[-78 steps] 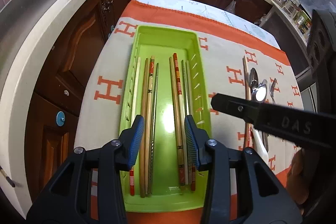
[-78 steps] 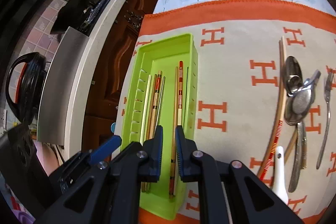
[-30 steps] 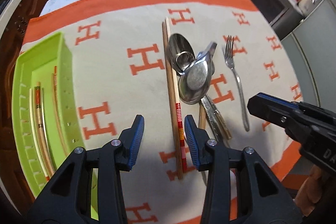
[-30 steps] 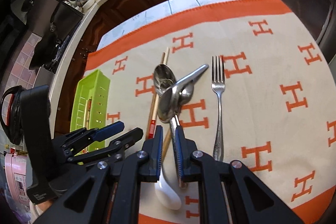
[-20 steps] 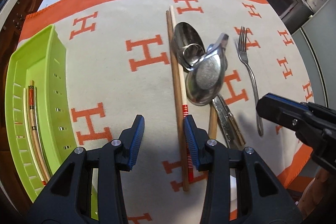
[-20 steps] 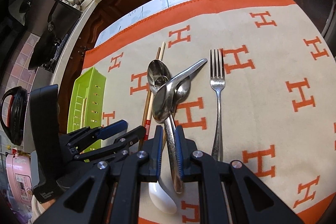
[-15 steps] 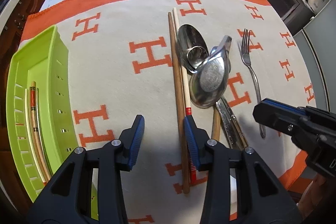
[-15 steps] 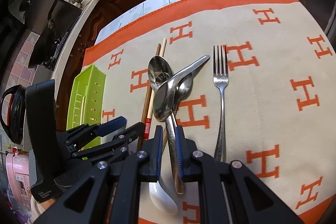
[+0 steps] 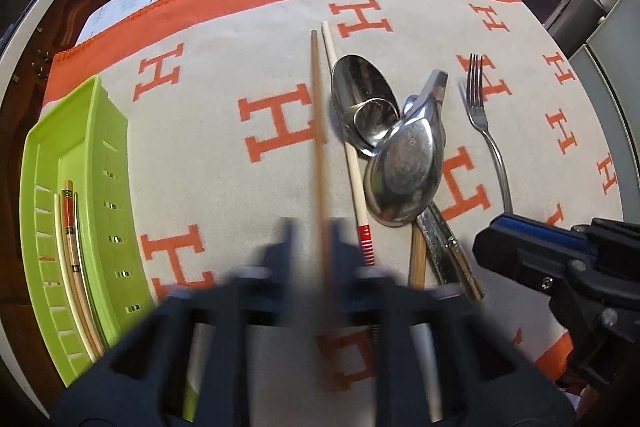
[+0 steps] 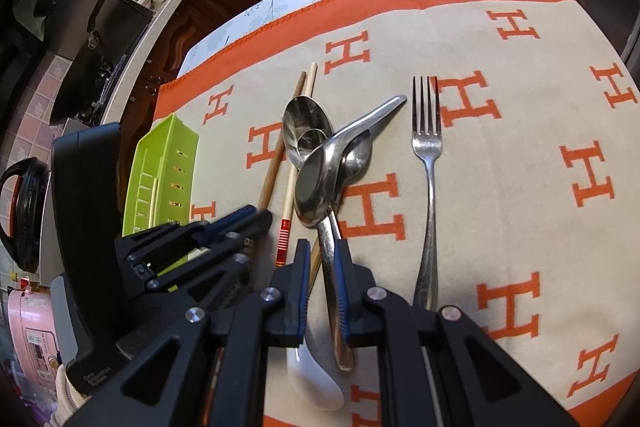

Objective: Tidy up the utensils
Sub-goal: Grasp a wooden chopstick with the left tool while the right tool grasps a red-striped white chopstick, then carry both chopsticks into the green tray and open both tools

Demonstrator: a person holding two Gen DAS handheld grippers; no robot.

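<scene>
Left claw (image 9: 310, 239), motion-blurred, straddles the plain brown wooden chopstick (image 9: 317, 115) near its butt end on the cream-and-orange H-patterned cloth (image 9: 224, 99); jaws look narrowly parted, contact cannot be told. Right claw (image 10: 322, 259) sits slightly parted, unclamped, around the long steel spoon handle (image 10: 330, 267) under the spoon pile. Judgement: pinch the brown stick alone, clear of the pale red-banded chopstick (image 9: 352, 163) just beside it, lift level, then lay it lengthwise in the lime-green plastic tray (image 9: 116, 155) with the others.

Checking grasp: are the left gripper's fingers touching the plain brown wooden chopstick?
Cannot tell. In the left wrist view the left gripper is motion-blurred around the plain brown wooden chopstick; the right wrist view shows no clear contact either.
</scene>
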